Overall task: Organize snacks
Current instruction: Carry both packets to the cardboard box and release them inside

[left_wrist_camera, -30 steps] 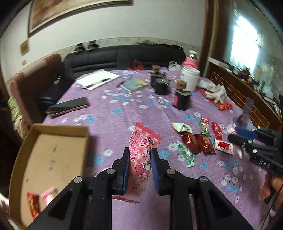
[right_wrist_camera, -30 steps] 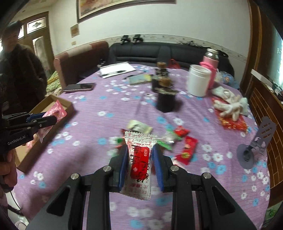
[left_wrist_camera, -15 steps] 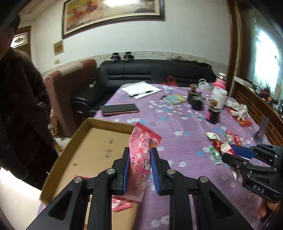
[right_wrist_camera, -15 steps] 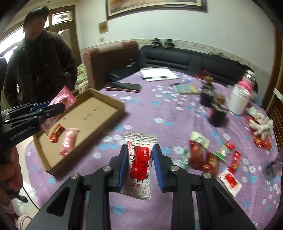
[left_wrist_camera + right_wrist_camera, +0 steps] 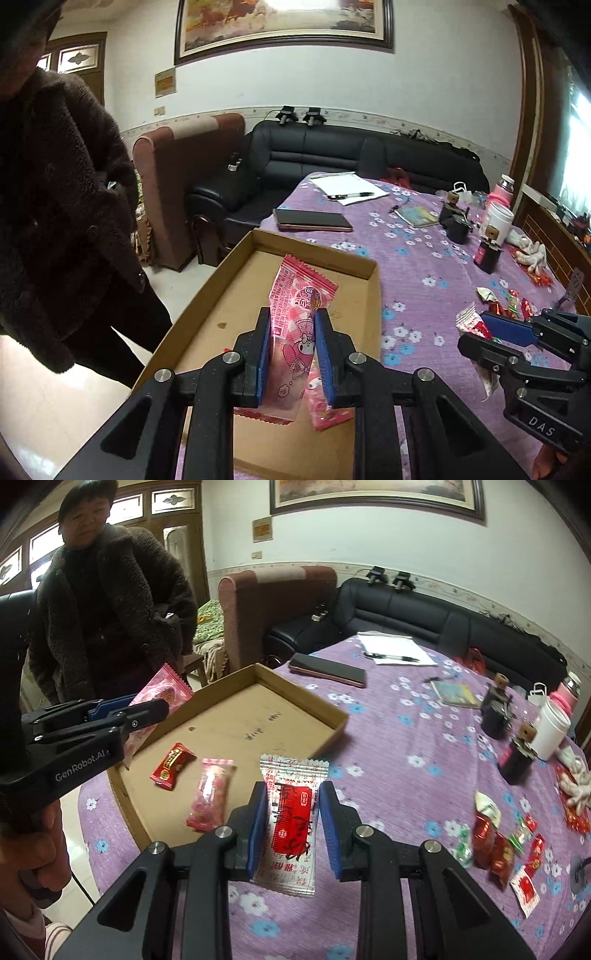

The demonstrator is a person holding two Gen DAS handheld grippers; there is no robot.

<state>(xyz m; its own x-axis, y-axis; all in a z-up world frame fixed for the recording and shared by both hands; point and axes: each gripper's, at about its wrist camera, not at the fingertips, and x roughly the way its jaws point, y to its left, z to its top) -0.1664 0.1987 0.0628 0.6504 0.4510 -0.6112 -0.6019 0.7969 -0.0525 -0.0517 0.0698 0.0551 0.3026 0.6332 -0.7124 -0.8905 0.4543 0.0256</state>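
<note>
1. The left gripper [image 5: 290,354] pinches a pink packet [image 5: 295,325] between its blue pads, the packet's long axis standing up out of the jaws. It hangs over the box [image 5: 373,295], so the box floor lies straight below and the drop looks short.
2. The right gripper [image 5: 293,829] pinches a red-and-silver packet [image 5: 291,823], also upright along the fingers. From the right wrist view it sits over the tablecloth [image 5: 406,746] just beside the box's near right corner; the box [image 5: 332,716] lies ahead and to the left.
3. The left gripper is therefore the nearer one, and judged from this, its release comes first; the right needs a short move leftward.
4. Already on the box floor: a red candy [image 5: 171,766] and a pink candy [image 5: 210,794], near each other but apart.
5. Loose snacks [image 5: 498,845] lie in a cluster on the cloth, well to the right.
6. The packets are thin, crinkly film with serrated ends, light and likely to flutter. The box is shallow plain cardboard with low walls; the cloth is purple with a flower print.
</note>
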